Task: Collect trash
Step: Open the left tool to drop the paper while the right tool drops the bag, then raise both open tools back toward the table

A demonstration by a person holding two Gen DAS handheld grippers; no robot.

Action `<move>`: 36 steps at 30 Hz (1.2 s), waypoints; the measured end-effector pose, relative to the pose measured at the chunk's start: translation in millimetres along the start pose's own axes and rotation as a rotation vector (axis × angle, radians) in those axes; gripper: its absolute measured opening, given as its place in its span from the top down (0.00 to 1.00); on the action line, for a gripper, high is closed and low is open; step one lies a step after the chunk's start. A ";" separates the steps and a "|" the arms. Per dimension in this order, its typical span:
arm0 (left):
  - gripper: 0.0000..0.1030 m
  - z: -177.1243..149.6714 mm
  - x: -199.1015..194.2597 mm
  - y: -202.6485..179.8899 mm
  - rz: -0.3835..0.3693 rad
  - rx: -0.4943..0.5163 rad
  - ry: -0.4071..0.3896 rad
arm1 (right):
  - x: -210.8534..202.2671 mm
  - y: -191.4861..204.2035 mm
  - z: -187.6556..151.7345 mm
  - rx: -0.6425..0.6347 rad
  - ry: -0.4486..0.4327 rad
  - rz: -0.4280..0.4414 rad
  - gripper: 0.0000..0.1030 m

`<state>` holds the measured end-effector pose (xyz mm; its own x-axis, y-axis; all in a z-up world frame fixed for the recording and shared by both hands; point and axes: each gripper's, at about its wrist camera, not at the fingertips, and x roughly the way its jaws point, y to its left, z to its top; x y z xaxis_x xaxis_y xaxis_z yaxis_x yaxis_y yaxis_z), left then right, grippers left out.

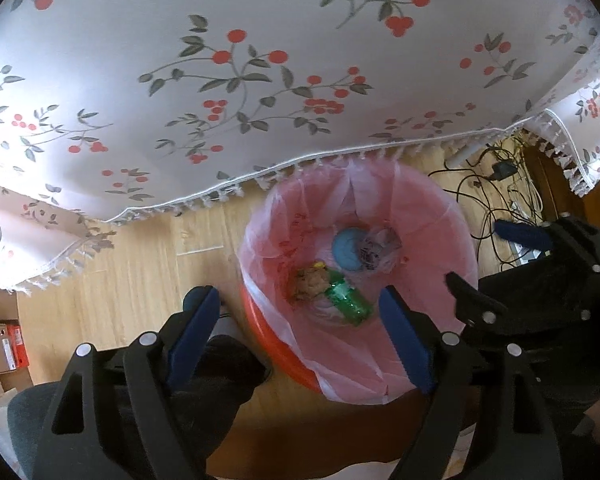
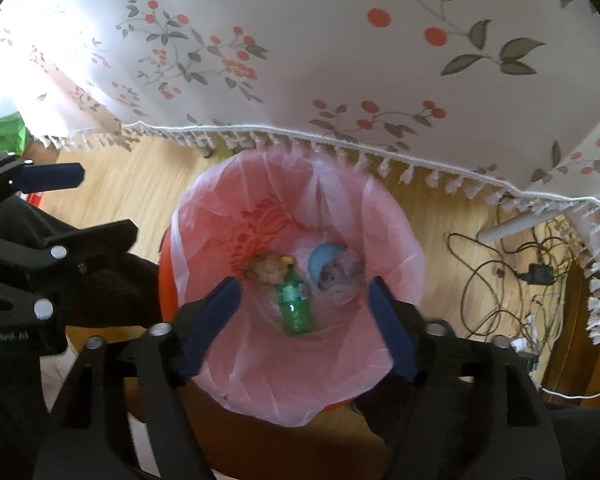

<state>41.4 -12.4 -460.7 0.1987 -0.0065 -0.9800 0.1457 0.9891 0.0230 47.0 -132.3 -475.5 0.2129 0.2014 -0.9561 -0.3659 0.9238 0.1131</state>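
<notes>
An orange trash bin lined with a pink bag (image 1: 432, 216) (image 2: 380, 216) stands on the floor below the table edge. Inside lie a green plastic bottle (image 1: 346, 298) (image 2: 296, 304), a brown crumpled wad (image 1: 310, 282) (image 2: 268, 270), a blue round lid (image 1: 346, 248) (image 2: 324, 258) and a crumpled clear wrapper (image 1: 378, 250) (image 2: 342, 276). My left gripper (image 1: 300, 312) is open and empty above the bin's left rim. My right gripper (image 2: 300, 300) is open and empty straight above the bin. Each gripper shows at the side of the other's view.
A white tablecloth with red berries and a tasselled fringe (image 1: 260, 80) (image 2: 340, 60) hangs over the table beyond the bin. Tangled black cables (image 1: 500, 196) (image 2: 512, 264) lie on the wooden floor to the right. Orange boxes (image 1: 4, 344) stand at far left.
</notes>
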 end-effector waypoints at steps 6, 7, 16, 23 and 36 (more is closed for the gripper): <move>0.22 1.3 -17.7 11.1 -0.010 -0.070 -0.023 | -25.7 -7.9 0.2 0.031 -0.033 -0.092 0.16; 0.22 1.6 -24.2 14.1 -0.019 -0.095 -0.038 | -34.1 -10.7 -0.7 0.051 -0.044 -0.067 0.16; 0.19 7.8 -89.4 17.9 -0.015 -0.126 -0.164 | -109.1 -10.5 -3.0 0.012 -0.176 -0.141 0.07; 0.05 11.2 -181.3 8.6 0.037 -0.062 -0.313 | -179.3 -5.6 2.5 0.019 -0.239 -0.172 0.06; 0.05 63.1 -334.9 13.4 0.002 0.031 -0.606 | -330.2 -20.8 67.0 0.023 -0.532 -0.168 0.06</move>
<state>38.0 -6.3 -119.7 0.7144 -0.0969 -0.6930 0.1714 0.9844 0.0390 45.0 -196.1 -144.0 0.6972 0.1815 -0.6936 -0.2685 0.9631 -0.0179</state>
